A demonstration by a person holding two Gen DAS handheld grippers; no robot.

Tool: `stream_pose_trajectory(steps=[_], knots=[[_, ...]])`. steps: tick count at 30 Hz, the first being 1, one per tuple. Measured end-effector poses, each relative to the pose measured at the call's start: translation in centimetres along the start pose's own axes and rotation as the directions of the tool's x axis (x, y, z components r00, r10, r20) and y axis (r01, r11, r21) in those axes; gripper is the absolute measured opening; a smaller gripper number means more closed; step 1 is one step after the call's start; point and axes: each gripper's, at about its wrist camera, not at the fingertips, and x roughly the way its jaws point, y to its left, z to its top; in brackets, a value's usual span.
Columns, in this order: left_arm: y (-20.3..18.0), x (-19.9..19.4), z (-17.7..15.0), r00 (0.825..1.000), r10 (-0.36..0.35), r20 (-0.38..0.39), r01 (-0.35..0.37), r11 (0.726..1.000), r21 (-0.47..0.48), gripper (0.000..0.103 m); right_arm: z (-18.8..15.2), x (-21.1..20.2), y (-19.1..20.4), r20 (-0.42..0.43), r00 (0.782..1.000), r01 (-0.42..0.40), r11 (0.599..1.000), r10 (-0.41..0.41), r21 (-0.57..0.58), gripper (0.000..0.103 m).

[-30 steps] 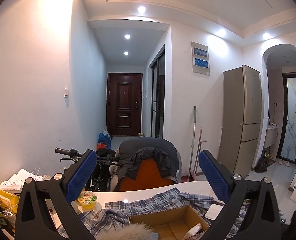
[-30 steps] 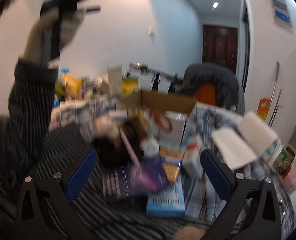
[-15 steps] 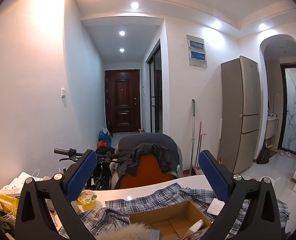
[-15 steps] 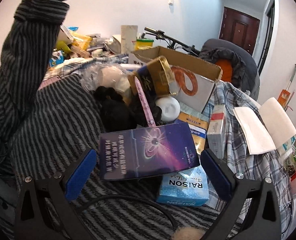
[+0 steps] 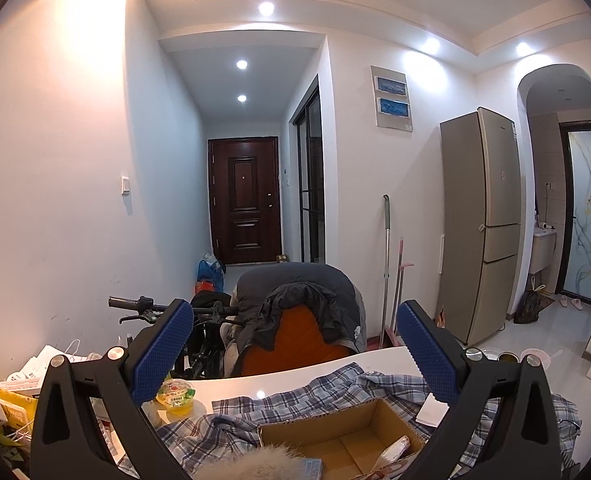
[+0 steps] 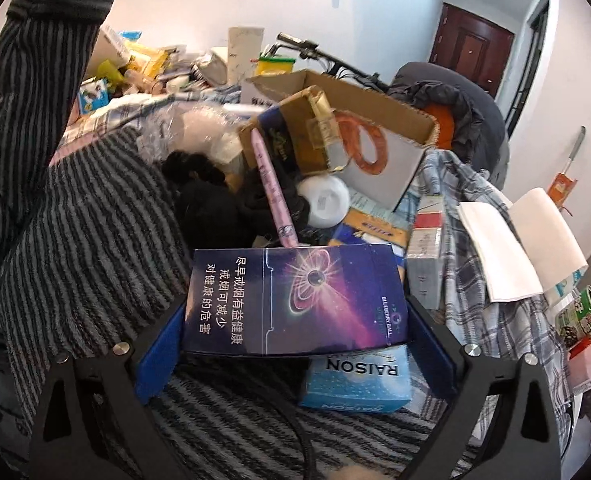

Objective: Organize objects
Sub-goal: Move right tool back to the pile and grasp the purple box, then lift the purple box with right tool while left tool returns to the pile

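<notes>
One purple carton [image 6: 295, 300] is sitting between the pads of the right gripper [image 6: 295, 332], low centre in the right wrist view. Both blue pads are flanking its short ends, left end at 9 o'clock, right end at 3 o'clock; contact looks made or nearly made, but a firm squeeze cannot be confirmed. The carton is lying partly over a blue RAISON box [image 6: 355, 376] at its 5 o'clock.

Handling judgement: thin card, light, fairly stiff along the long axis, glossy and likely a bit slippery. Gripping at the two ends with moderate pressure seems best; hard clamping may be crushing the card.

A pink pen [image 6: 273, 192] is running away from the carton's far edge toward 12 o'clock, over a dark bundle [image 6: 207, 200]. A white jar [image 6: 323, 200] is lying at 1 o'clock, just before the open cardboard box [image 6: 359, 128]. A red-and-white pack [image 6: 427, 232] is standing at 2 o'clock on the plaid cloth [image 6: 467, 216].

The left gripper [image 5: 295, 356] is raised, spread wide, holding nothing, pointing down the hallway; the same box [image 5: 335, 432] is showing at its 6 o'clock.
</notes>
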Motion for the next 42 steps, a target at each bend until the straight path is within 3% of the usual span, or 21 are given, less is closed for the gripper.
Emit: stream_pose_trajectory(steps=[5,12,19,24,29,37,40,42], knots=[[0.3,-0.1,0.0,1.0,-0.004,0.01,0.004,1.0,-0.011,0.103,1.1,-4.1,-1.3,0.106,0.994,-0.001,0.997,-0.007,0.073,0.099],[1.3,-1.7,0.2,0.999,-0.014,0.051,0.016,0.999,-0.036,0.103,4.1,-13.6,-2.4,0.24,0.965,0.083,0.991,-0.107,0.106,0.099],[2.2,-3.3,0.3,0.996,-0.022,0.082,0.027,0.998,-0.056,0.103,7.0,-25.4,-1.3,0.347,0.897,0.251,0.961,-0.275,0.113,0.099],[2.4,-3.9,0.4,0.996,-0.019,0.088,0.024,0.998,-0.06,0.103,7.3,-29.9,-0.1,0.405,0.849,0.315,0.941,-0.338,0.124,0.099],[2.3,-4.1,0.3,0.996,-0.019,0.086,0.023,0.998,-0.052,0.103,5.7,-26.2,-1.1,0.407,0.854,0.269,0.945,-0.324,0.188,0.099],[0.7,-3.3,0.5,0.998,-0.002,0.055,0.003,1.0,-0.006,0.103,1.7,-12.5,-4.4,0.415,0.877,0.111,0.941,-0.244,0.32,0.099],[0.2,-3.0,0.5,0.999,0.012,0.045,-0.013,1.0,0.005,0.103,1.3,-9.1,-4.3,0.445,0.865,0.085,0.94,-0.234,0.329,0.099],[-0.2,-2.7,0.4,0.999,0.02,0.038,-0.021,1.0,0.011,0.103,1.4,-7.7,-4.0,0.442,0.856,0.129,0.939,-0.268,0.32,0.099]])
